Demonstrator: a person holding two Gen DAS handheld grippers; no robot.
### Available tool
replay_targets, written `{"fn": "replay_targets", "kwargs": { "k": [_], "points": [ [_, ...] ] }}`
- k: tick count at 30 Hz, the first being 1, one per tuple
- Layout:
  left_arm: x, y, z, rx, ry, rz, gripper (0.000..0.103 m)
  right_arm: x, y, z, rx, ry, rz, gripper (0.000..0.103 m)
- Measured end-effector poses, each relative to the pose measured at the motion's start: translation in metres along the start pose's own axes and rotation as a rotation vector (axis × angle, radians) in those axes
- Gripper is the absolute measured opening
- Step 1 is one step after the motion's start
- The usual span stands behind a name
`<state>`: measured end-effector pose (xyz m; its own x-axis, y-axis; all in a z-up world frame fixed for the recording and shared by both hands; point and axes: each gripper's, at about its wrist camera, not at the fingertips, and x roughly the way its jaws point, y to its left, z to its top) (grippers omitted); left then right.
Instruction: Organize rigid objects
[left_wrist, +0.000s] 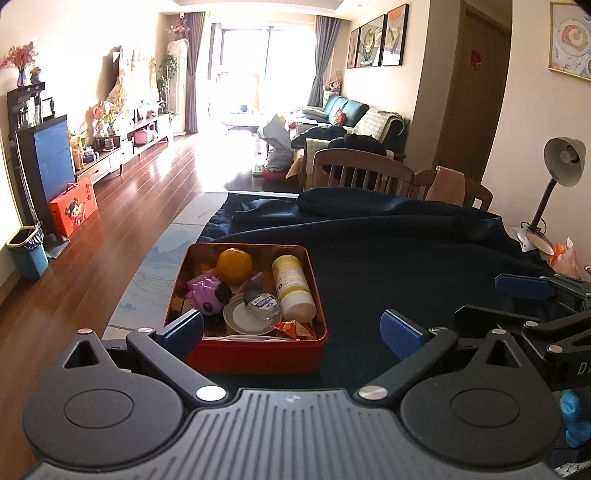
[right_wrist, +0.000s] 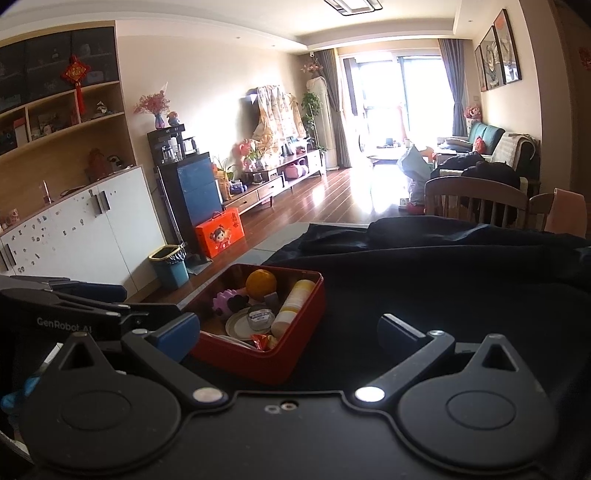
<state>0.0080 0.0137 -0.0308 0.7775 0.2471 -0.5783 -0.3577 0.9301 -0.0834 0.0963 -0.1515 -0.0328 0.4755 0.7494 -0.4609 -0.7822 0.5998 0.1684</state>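
A: From the left wrist view, the left gripper (left_wrist: 291, 326) has its fingers (left_wrist: 184, 328) wide apart and empty, just in front of the red tin (left_wrist: 255, 354) on the dark cloth (left_wrist: 406, 266) over the counter. Inside lie an orange ball (left_wrist: 233, 265), a white bottle (left_wrist: 293, 288), a purple toy (left_wrist: 207, 295) and a round lid (left_wrist: 243, 319).

B: And the right wrist view?

A: The right gripper (right_wrist: 290, 332) is also spread and holding nothing; the tin sits left of its centre line.

B: I'd pick one item, probably the bottle, come down from above, straddle its narrow width, and avoid the tin's wall.
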Motion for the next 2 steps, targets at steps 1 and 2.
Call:
{"fn": "replay_targets", "kwargs": {
  "k": [1,2],
  "points": [
    [0.0003,0.0005,-0.0001,-0.002,0.004,0.003,0.103,-0.0003,0.0003,0.0000,-0.001,0.000,0.001,0.103],
    [0.0010,0.0006,0.0001,-0.003,0.008,0.006,0.103,-0.0005,0.0008,-0.0002,-0.001,0.000,0.002,0.103]
  ]
}}
